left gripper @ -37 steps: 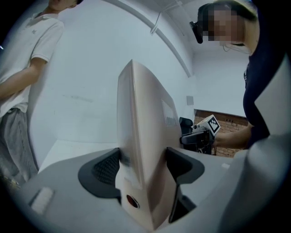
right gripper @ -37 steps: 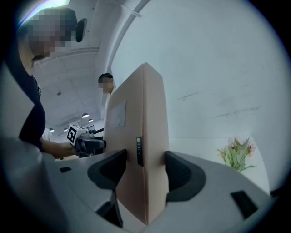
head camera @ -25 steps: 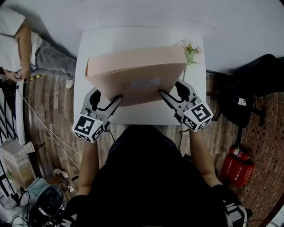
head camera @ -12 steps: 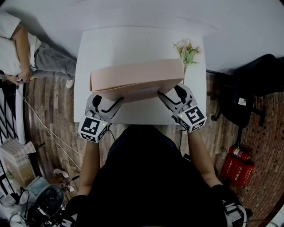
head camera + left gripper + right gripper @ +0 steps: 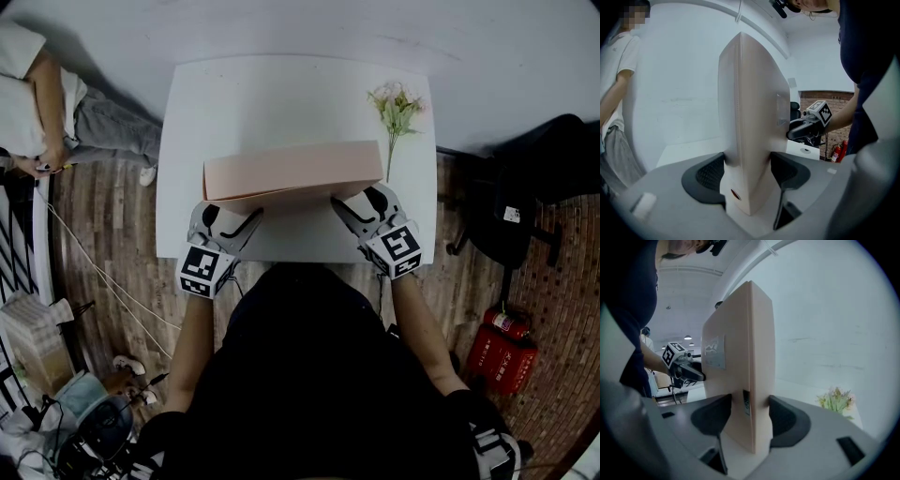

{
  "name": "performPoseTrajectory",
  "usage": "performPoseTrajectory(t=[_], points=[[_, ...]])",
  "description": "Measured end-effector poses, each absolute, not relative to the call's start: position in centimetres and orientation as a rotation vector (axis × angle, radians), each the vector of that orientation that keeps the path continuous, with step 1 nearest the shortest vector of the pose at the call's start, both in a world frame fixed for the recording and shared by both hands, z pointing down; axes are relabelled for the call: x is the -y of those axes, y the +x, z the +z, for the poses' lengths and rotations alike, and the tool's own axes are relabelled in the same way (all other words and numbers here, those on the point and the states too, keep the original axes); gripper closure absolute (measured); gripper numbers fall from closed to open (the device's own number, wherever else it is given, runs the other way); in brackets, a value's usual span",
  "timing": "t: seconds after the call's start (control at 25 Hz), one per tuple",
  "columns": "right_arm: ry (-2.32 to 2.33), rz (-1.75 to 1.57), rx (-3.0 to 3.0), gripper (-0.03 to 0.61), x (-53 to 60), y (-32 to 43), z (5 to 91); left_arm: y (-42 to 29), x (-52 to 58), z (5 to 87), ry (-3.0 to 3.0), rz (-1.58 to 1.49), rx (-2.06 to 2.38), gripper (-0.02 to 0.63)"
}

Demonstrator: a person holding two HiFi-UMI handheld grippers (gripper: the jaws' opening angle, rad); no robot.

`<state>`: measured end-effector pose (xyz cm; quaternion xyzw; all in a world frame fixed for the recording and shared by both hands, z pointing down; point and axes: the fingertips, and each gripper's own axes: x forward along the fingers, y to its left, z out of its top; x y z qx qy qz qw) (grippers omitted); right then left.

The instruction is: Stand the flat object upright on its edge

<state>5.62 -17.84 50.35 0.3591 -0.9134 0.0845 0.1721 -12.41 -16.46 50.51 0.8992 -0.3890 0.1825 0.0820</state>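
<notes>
A flat pink cardboard box point(image 5: 292, 171) stands on its long edge over the white table point(image 5: 234, 94), its thin top side facing up at me. My left gripper point(image 5: 239, 217) is shut on the box's near left corner and my right gripper point(image 5: 352, 206) on its near right corner. In the left gripper view the box point(image 5: 750, 122) rises upright between the dark pads point(image 5: 710, 176). The right gripper view shows the box point(image 5: 740, 357) pinched the same way, its labelled face turned left. I cannot tell whether the bottom edge rests on the table.
A sprig of artificial flowers point(image 5: 396, 108) lies on the table just beyond the box's right end. A person point(image 5: 37, 94) sits on the floor at the left. A black chair point(image 5: 525, 187) and a red fire extinguisher point(image 5: 502, 352) stand at the right.
Both grippers have come down toward the table with the box. The box has tipped more upright, so less of its broad face shows and it sits nearer the table's front.
</notes>
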Motion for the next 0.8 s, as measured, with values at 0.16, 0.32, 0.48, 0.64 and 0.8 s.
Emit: performPoseTrajectory(t=[0.16, 0.32, 0.48, 0.64, 0.8], points=[[1.024, 0.245, 2.602, 0.318, 18.1, 5.6, 50.4, -12.5, 16.7, 50.6, 2.695, 0.525, 1.162, 0.291], [1.029, 0.241, 2.606, 0.318, 17.9, 5.7, 50.4, -12.4, 16.5, 50.6, 2.708, 0.519, 1.171, 0.291], [1.031, 0.236, 2.605, 0.318, 17.8, 5.6, 50.4, -12.4, 16.2, 50.6, 2.714, 0.522, 1.18, 0.291], [1.028, 0.229, 2.604, 0.318, 18.0, 5.5, 50.5, -12.4, 16.1, 50.7, 2.712, 0.525, 1.197, 0.291], [1.014, 0.206, 2.599, 0.318, 19.0, 5.0, 50.7, -12.7, 16.0, 50.7, 2.7, 0.522, 1.224, 0.295]])
